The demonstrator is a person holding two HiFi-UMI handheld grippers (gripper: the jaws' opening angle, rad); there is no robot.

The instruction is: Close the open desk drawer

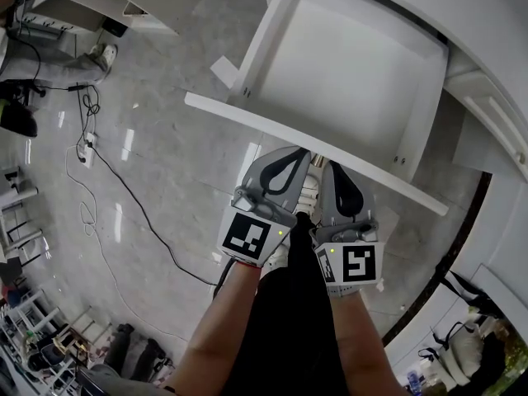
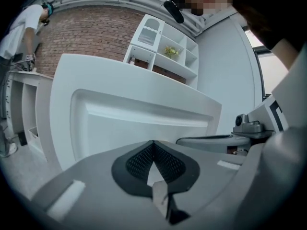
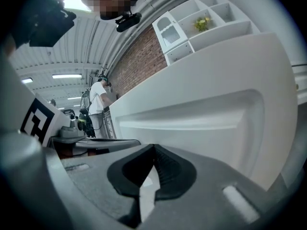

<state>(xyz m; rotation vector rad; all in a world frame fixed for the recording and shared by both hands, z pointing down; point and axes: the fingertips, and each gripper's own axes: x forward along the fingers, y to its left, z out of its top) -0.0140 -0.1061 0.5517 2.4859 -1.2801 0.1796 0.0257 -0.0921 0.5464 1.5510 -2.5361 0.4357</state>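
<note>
The white desk drawer (image 1: 346, 64) stands pulled out and empty in the head view. Its long front panel (image 1: 247, 120) runs slantwise across the middle. Both grippers are side by side just below that panel, tips pointing at it. My left gripper (image 1: 297, 153) is shut, its dark pads meeting at the tip (image 2: 153, 143). My right gripper (image 1: 333, 167) is also shut with nothing held (image 3: 153, 147). The recessed drawer front (image 2: 144, 114) fills each gripper view (image 3: 206, 114) close ahead. Whether the tips touch the panel is hidden.
The white desk (image 1: 487, 73) curves along the right. A black cable (image 1: 140, 205) and a power strip (image 1: 85, 151) lie on the glossy floor at left. A white shelf unit (image 2: 165, 49) hangs on a brick wall, and a person in a white shirt (image 3: 100, 102) stands behind.
</note>
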